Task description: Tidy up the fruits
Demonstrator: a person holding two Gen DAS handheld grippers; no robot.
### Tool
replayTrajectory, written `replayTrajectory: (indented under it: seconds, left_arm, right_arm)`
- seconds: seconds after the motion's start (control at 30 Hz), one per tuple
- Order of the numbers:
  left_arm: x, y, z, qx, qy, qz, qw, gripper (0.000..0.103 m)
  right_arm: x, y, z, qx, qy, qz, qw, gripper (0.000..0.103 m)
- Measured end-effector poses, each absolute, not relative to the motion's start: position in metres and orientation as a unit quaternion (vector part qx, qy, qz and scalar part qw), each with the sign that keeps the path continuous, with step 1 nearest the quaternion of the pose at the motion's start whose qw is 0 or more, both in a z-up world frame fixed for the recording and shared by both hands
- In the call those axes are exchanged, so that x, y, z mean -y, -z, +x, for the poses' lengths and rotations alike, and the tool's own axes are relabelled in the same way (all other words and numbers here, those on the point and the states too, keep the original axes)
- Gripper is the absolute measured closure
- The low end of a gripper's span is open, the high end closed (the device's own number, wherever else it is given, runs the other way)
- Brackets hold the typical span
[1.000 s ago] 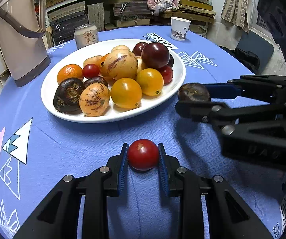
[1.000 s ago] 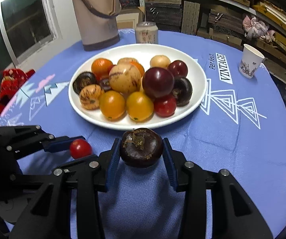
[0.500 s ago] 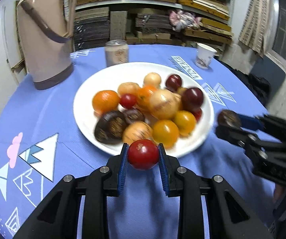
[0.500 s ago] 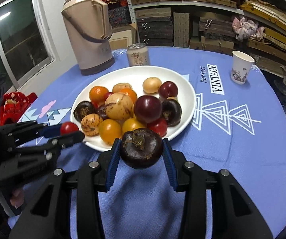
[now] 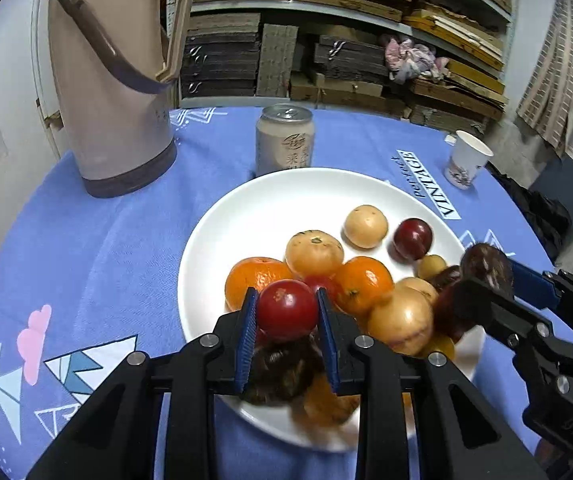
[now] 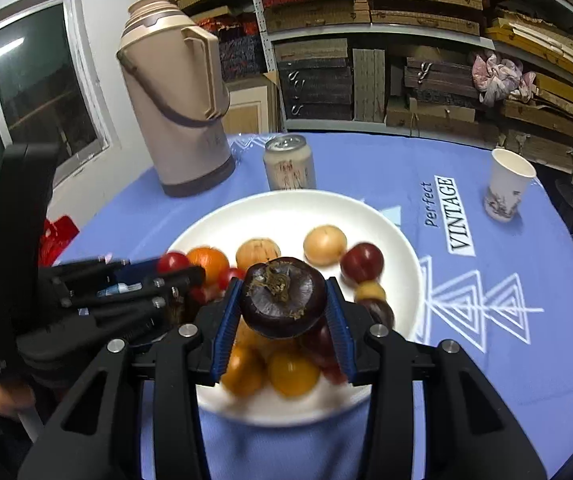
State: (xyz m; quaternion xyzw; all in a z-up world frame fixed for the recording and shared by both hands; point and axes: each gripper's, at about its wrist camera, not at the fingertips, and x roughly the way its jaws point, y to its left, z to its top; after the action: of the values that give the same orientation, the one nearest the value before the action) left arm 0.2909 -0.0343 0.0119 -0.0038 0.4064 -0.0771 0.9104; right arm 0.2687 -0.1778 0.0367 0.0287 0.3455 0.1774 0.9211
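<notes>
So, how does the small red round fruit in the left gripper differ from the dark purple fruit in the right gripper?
The small red round fruit is bright, smooth and glossy; the dark purple fruit is dull, with a dried brown calyx on top. The red one looks smaller between its gripper's pads than the purple one does between its own. Both are round, and each is clamped, in the left gripper and the right gripper, above the white plate.

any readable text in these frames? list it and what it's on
"Perfect VINTAGE": printed on the blue tablecloth, on a white label right of the white plate.
Drink can: printed characters, too small to read.
Paper cup: a pattern, no legible words.
Thermos: faint marks, unreadable.
</notes>
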Motion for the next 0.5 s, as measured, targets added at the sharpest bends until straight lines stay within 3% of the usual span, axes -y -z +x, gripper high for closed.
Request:
replayTrajectory:
  seconds: [0.1, 0.17, 0.5]
  left_arm:
    - [0.032, -0.006, 0.297, -0.409, 0.064, -0.009, 0.910, 0.071]
    - [0.031, -0.005, 0.296, -0.407, 0.058, -0.008, 0.911, 0.040]
    - [0.027, -0.012, 0.286, -0.396, 0.047, -0.001, 0.917, 0.029]
  right_arm:
    - [0.178, -0.031, 0.289, -0.341, -0.170, 0.044, 0.924, 0.062]
    - [0.182, -0.027, 0.297, -0.339, -0.167, 0.060, 0.924, 0.061]
    - [0.199, -0.032, 0.284, -0.337, -0.179, 0.090, 0.920, 0.045]
